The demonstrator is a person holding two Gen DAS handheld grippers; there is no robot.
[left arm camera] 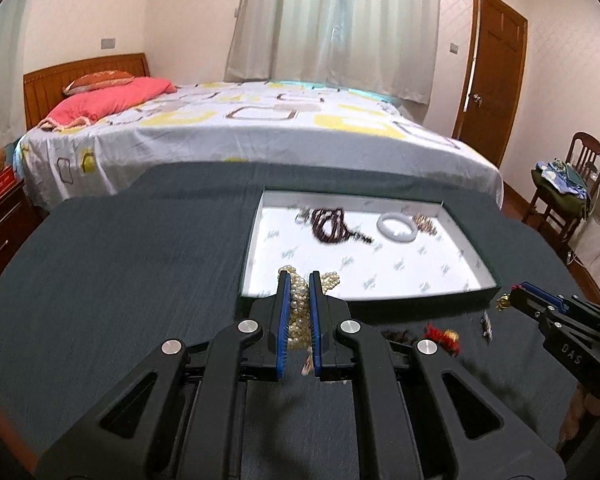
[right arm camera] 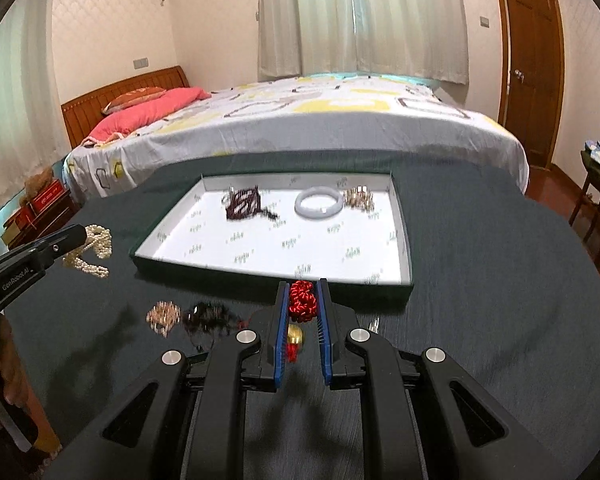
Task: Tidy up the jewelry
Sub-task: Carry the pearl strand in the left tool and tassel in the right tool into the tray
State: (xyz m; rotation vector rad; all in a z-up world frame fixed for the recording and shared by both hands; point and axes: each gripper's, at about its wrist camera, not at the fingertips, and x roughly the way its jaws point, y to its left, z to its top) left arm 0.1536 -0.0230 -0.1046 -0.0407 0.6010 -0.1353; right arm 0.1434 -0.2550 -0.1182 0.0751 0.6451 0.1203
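We see the left gripper [left arm camera: 300, 280] with its fingers [left arm camera: 283, 312] clamped on a pearl necklace [left arm camera: 299, 308], which bunches between them at the near edge of the white tray [left arm camera: 472, 276]. The right gripper [right arm camera: 303, 286] pinches a red knotted charm [right arm camera: 302, 300] between its fingers above the dark counter [right arm camera: 480, 280], just short of the tray, its gold bell [right arm camera: 295, 335] hanging beneath.

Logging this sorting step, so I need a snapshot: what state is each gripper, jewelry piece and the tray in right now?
Left gripper: shut on white pearl necklace.
Right gripper: shut on red knotted charm.
Shallow white-lined tray: open, holding jewelry.
White bangle: flat in tray.
Dark beaded strand: in tray.
Gold-pink bead cluster: on table, outside tray.
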